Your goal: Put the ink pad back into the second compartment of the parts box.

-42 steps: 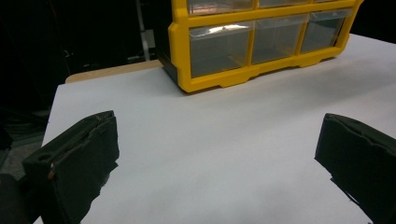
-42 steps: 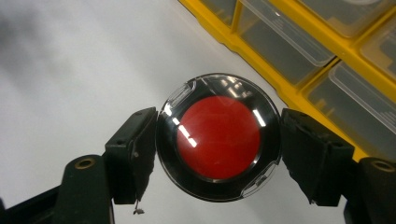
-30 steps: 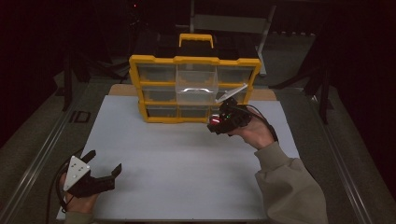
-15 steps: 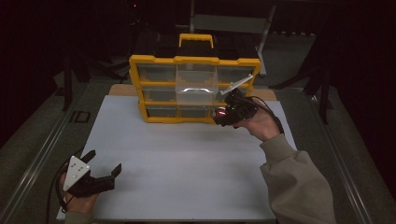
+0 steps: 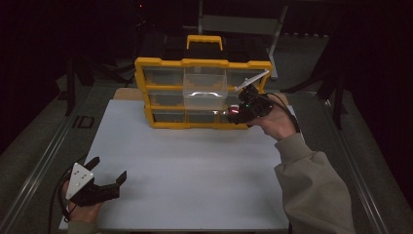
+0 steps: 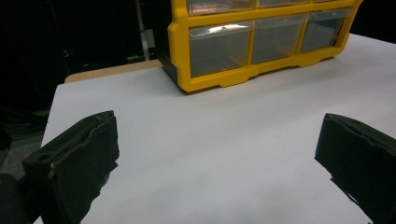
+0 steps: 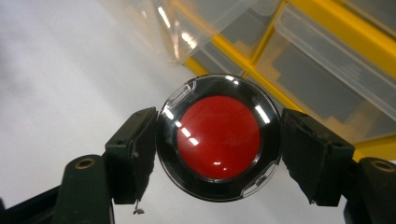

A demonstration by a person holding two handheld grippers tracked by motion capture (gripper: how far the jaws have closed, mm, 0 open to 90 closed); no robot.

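Note:
A yellow drawer cabinet (image 5: 160,63) with clear drawers stands at the far side of the white tabletop (image 5: 195,165). Its middle drawer (image 5: 204,93) is pulled out toward me. My right gripper (image 5: 234,111) hovers just right of that drawer, shut on a round red disc with a black and clear rim (image 7: 218,138); the disc (image 5: 234,110) glows red in the high view. My left gripper (image 5: 104,169) rests near the front left corner of the tabletop, jaws wide apart with nothing between them (image 6: 217,158). The cabinet's bottom row (image 6: 219,46) lies ahead of it.
A black and yellow carry handle (image 5: 204,41) tops the cabinet. Dark floor and metal rails (image 5: 44,161) flank the tabletop on both sides. A wooden board edge (image 5: 127,92) shows behind the white sheet.
My right gripper has carried the red disc up and slightly right, toward the cabinet beside the pulled-out drawer. The left gripper has stayed still.

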